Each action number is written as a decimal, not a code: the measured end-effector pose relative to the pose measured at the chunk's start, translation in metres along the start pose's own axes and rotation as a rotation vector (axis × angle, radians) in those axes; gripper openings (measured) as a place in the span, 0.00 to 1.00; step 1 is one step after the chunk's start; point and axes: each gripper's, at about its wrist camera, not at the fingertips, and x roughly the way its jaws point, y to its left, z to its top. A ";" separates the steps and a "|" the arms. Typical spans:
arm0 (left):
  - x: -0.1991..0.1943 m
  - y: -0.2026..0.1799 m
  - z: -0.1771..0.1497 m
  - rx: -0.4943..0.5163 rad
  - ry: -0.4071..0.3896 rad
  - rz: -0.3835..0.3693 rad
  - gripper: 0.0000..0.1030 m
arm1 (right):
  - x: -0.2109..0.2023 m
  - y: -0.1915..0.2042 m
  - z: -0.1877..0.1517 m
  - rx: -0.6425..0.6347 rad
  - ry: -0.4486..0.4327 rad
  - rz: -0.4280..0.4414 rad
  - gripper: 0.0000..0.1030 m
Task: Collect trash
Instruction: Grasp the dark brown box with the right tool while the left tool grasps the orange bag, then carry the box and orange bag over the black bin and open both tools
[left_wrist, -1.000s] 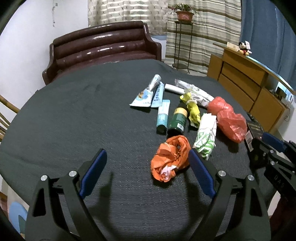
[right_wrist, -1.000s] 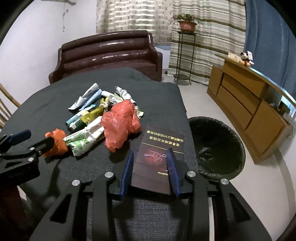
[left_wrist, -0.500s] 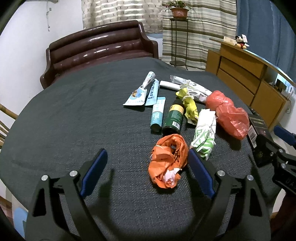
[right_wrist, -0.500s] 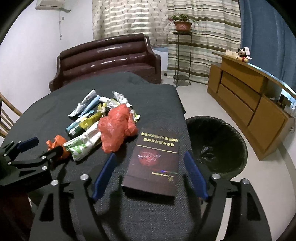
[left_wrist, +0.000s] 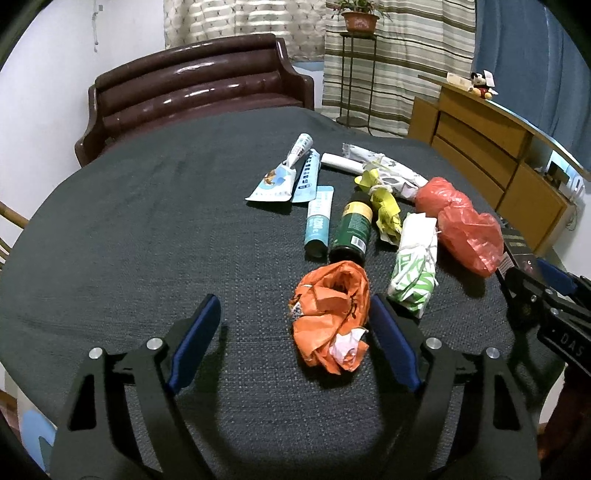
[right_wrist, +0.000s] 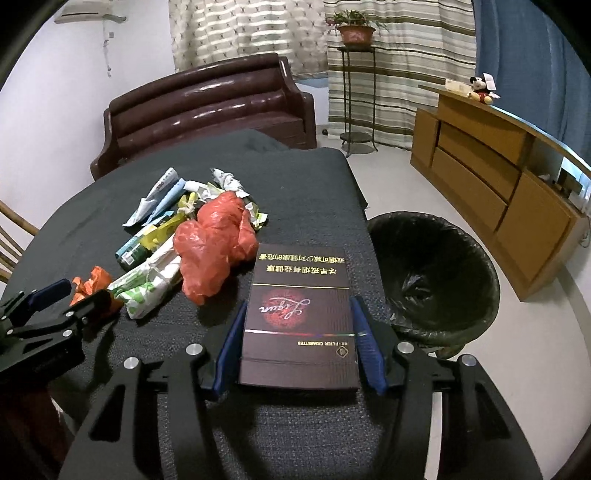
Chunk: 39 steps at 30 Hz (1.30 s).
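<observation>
Right tool (right_wrist: 297, 339) closing on the cigarette carton (right_wrist: 299, 317), pads touching its sides. Left tool (left_wrist: 295, 343) gaping, narrowing around the orange wrapper (left_wrist: 330, 314).

Dim indoor light, sharp focus, strong fisheye bend.
Light falls from overhead: the left claw (left_wrist: 295, 343) and right claw (right_wrist: 299, 345) cast soft dark shadows on the worktop (left_wrist: 147, 229) just beneath them. Glare streaks the glossy brown sofa (right_wrist: 207, 107) beyond. Black vignette rounds every corner; edges curve, the centre stays crisp.
</observation>
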 end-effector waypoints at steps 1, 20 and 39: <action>0.001 0.000 0.000 0.000 0.002 -0.001 0.74 | 0.000 0.000 0.000 -0.002 -0.002 0.001 0.53; -0.022 -0.003 -0.001 0.024 -0.086 -0.001 0.41 | -0.018 -0.005 0.005 -0.044 -0.086 -0.026 0.53; -0.015 -0.109 0.076 0.101 -0.205 -0.169 0.41 | -0.022 -0.098 0.051 0.019 -0.227 -0.179 0.53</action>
